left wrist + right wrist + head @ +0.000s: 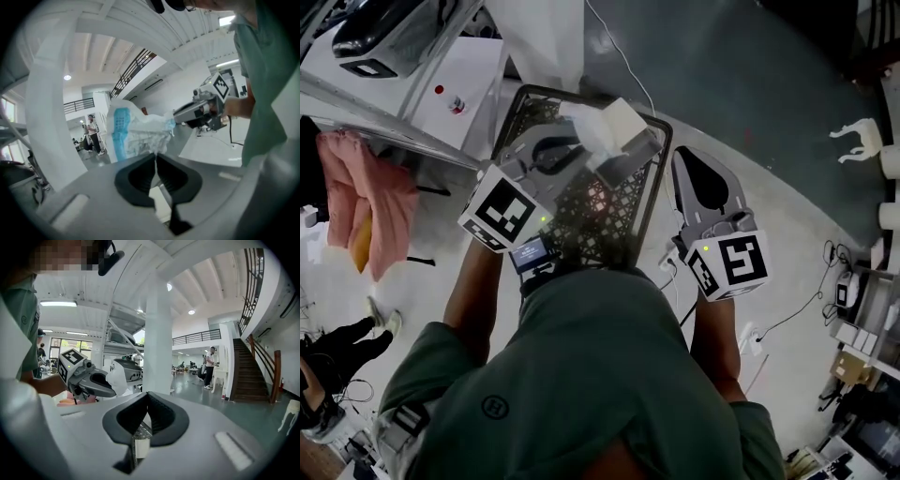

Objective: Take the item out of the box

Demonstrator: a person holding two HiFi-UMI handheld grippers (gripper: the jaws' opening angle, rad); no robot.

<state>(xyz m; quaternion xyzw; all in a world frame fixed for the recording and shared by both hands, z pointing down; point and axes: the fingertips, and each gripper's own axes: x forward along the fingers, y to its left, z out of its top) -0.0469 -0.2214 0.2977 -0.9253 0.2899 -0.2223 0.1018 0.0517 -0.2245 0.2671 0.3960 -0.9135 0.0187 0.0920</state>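
Note:
A black lattice crate (609, 211) stands on the floor in front of me. My left gripper (581, 142) hangs over its far part, shut on a crumpled white plastic package (614, 127). The left gripper view shows the package (136, 133) with blue print, pinched at its lower edge by the left gripper (155, 157). My right gripper (684, 159) is beside the crate's right rim, jaws together and empty. Seen from its own camera, the right gripper (148, 397) holds nothing, and the left gripper with the package (117, 378) shows at the left.
A pink cloth (370, 202) hangs at the left. A white cabinet (459, 84) and a white sheet (539, 37) lie beyond the crate. Cables (797, 300) run over the floor at the right. A white pillar (157, 343) and stairs (253, 371) stand farther off.

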